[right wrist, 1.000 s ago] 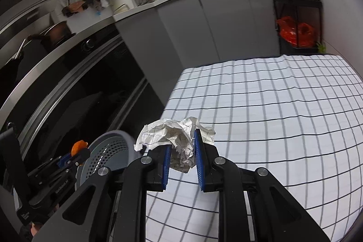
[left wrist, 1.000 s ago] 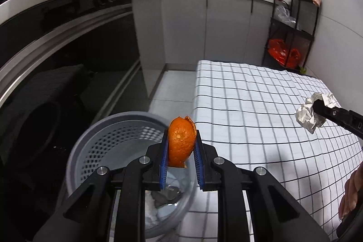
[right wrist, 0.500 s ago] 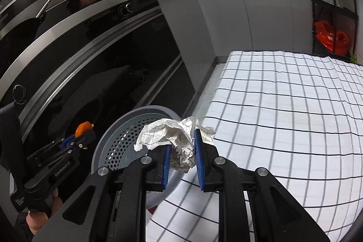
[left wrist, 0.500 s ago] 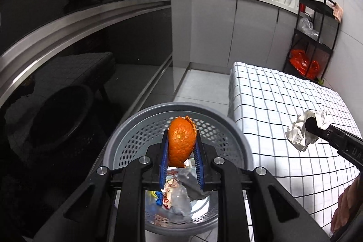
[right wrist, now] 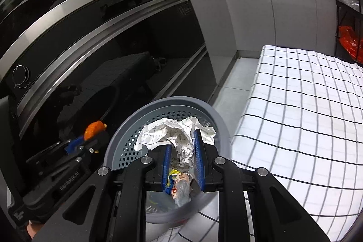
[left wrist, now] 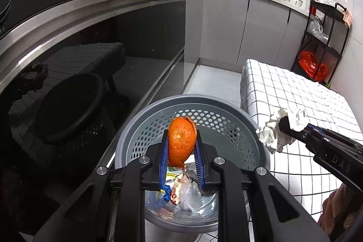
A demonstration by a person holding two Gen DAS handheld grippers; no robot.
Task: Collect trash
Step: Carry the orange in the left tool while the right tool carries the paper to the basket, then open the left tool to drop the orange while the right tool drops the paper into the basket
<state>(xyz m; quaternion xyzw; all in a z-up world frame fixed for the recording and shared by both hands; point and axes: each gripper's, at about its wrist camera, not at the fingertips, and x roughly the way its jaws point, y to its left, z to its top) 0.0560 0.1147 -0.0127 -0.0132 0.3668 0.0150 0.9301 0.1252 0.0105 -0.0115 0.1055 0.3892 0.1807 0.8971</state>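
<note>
My left gripper (left wrist: 181, 146) is shut on an orange peel (left wrist: 181, 142) and holds it above the grey perforated trash basket (left wrist: 226, 119). My right gripper (right wrist: 182, 146) is shut on a crumpled checked paper ball (right wrist: 172, 135) and holds it over the same basket (right wrist: 158, 106). The basket holds wrappers and clear plastic (left wrist: 186, 194). In the left wrist view the right gripper (left wrist: 283, 126) with its paper (left wrist: 270, 135) hangs at the basket's right rim. In the right wrist view the left gripper (right wrist: 90, 140) with the peel (right wrist: 94, 128) is just left of the basket.
The basket stands on the floor between a dark glossy oven front (left wrist: 79, 60) and a table with a white black-checked cloth (right wrist: 306, 106). Grey cabinets (left wrist: 226, 26) run along the back. A black rack with a red bag (left wrist: 313, 62) stands at the far right.
Both grippers have moved left toward the basket with their loads. The peel and the paper ball now hang over its opening, and the table has slid to the right of view.
</note>
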